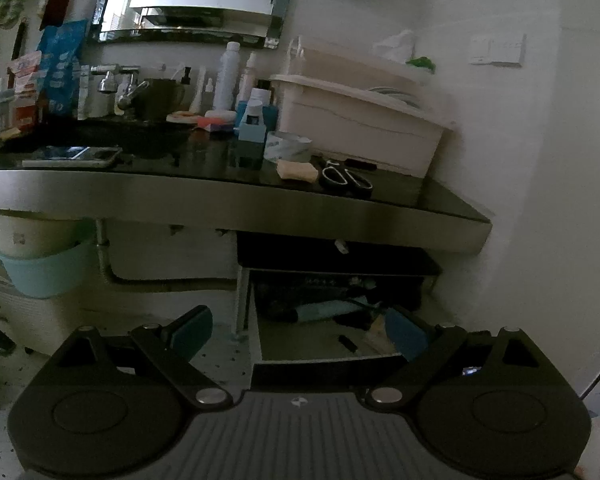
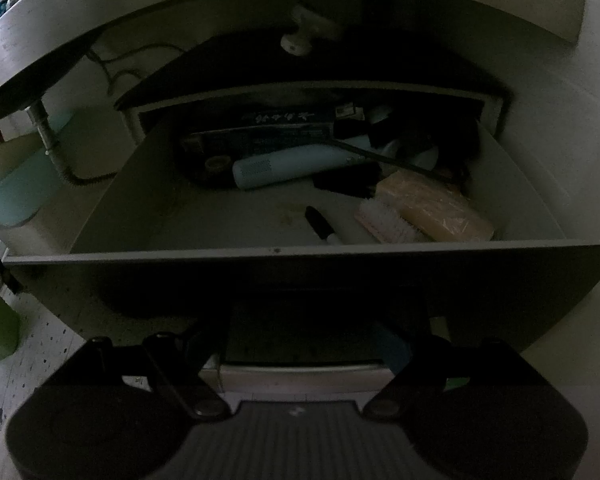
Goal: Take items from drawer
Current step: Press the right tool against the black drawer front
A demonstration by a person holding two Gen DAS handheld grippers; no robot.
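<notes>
The drawer (image 2: 300, 258) under the counter stands pulled open. In it lie a black marker (image 2: 322, 228), a white brush (image 2: 388, 222), a wrapped tan bar (image 2: 432, 210), a pale blue tube (image 2: 292, 168) and dark boxes at the back. My right gripper (image 2: 304, 344) is open, low in front of the drawer's dark front panel, empty. My left gripper (image 1: 298, 334) is open and empty, farther back, with the open drawer (image 1: 320, 356) between its fingers in the left wrist view. The marker (image 1: 348, 342) shows there too.
The dark counter (image 1: 236, 196) above holds scissors (image 1: 346, 178), a tan bar (image 1: 298, 170), a tape roll (image 1: 286, 146), bottles, a phone (image 1: 76, 157) and a beige box (image 1: 356, 116). A teal basin (image 1: 44, 272) hangs under it at left. A white knob (image 2: 296, 42) sits on the upper drawer.
</notes>
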